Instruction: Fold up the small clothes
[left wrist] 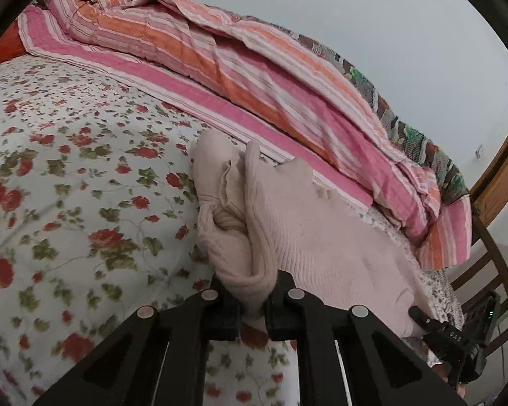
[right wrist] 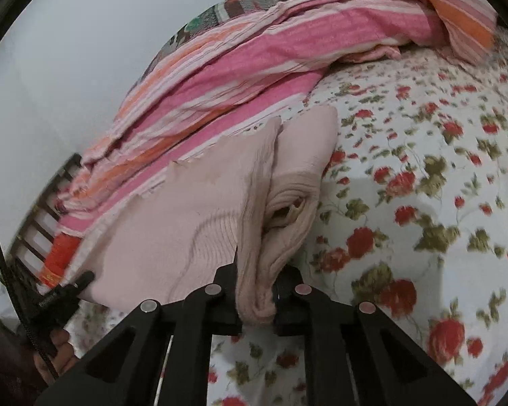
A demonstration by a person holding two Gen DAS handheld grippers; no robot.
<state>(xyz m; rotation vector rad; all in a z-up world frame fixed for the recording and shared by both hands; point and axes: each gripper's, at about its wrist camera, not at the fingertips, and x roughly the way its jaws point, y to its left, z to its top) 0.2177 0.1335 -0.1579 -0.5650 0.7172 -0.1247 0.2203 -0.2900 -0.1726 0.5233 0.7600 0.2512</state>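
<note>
Landmark: the floral bedsheet [left wrist: 84,169], white with red roses and green leaves, covering the bed.

Surroundings: a striped quilt [left wrist: 220,67] in pink, orange and white lies bunched along the far edge of the sheet, against a pale wall [left wrist: 355,17]. A darker patterned blanket [left wrist: 406,128] shows behind the quilt. A wooden door [left wrist: 501,176] stands past the sheet's far corner. A dark slatted bed frame [right wrist: 40,223] shows at the sheet's edge in the right wrist view. Nothing lies between the grippers and the garment.

Writing: small pale lettering on the other gripper's body in each view, too blurred to read.

Garment: a pale pink ribbed knit sweater [left wrist: 315,230], lying on the sheet just beside the quilt, spread flat in the middle, with its sides gathered into thick rolled folds.

Left gripper [left wrist: 254,308]: jaws closed tight on one bunched fold of the sweater. Right gripper [right wrist: 257,304]: likewise clamped on the opposite bunched fold.
</note>
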